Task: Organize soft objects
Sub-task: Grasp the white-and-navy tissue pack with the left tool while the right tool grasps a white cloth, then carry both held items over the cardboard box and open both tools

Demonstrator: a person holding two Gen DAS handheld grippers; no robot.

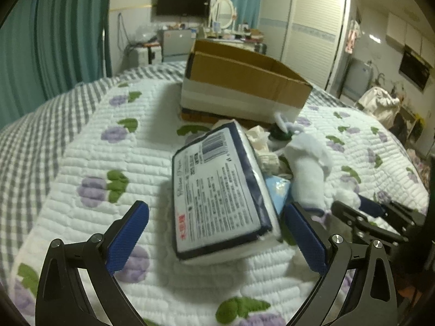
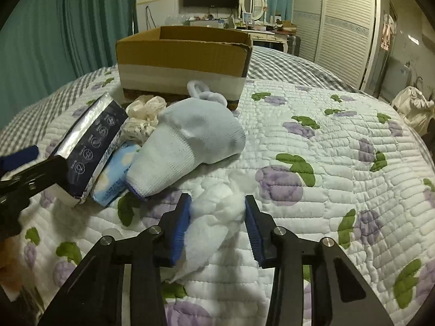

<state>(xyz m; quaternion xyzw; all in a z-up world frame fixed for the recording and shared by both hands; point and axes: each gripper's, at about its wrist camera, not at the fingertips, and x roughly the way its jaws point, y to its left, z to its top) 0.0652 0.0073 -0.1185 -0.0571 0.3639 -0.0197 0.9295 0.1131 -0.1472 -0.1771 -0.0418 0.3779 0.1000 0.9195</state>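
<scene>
A navy and white tissue pack (image 1: 220,190) lies tilted on the quilt between the open jaws of my left gripper (image 1: 217,239), which touch nothing I can see. The pack also shows in the right wrist view (image 2: 89,146). Beside it lie a small light-blue packet (image 2: 114,179), a pale blue sock (image 2: 187,146), a cream crumpled cloth (image 2: 144,116) and a white fuzzy loop (image 2: 206,92). My right gripper (image 2: 217,217) is closed around a white cotton wad (image 2: 214,217) on the quilt. An open cardboard box (image 2: 182,59) stands behind the pile.
The floral quilt (image 2: 326,163) covers the bed, with a grey checked sheet (image 1: 35,141) at its left and far edges. Teal curtains (image 2: 68,27) hang at the left. A dresser with a mirror (image 2: 254,2) and a wardrobe (image 2: 342,27) stand beyond the bed.
</scene>
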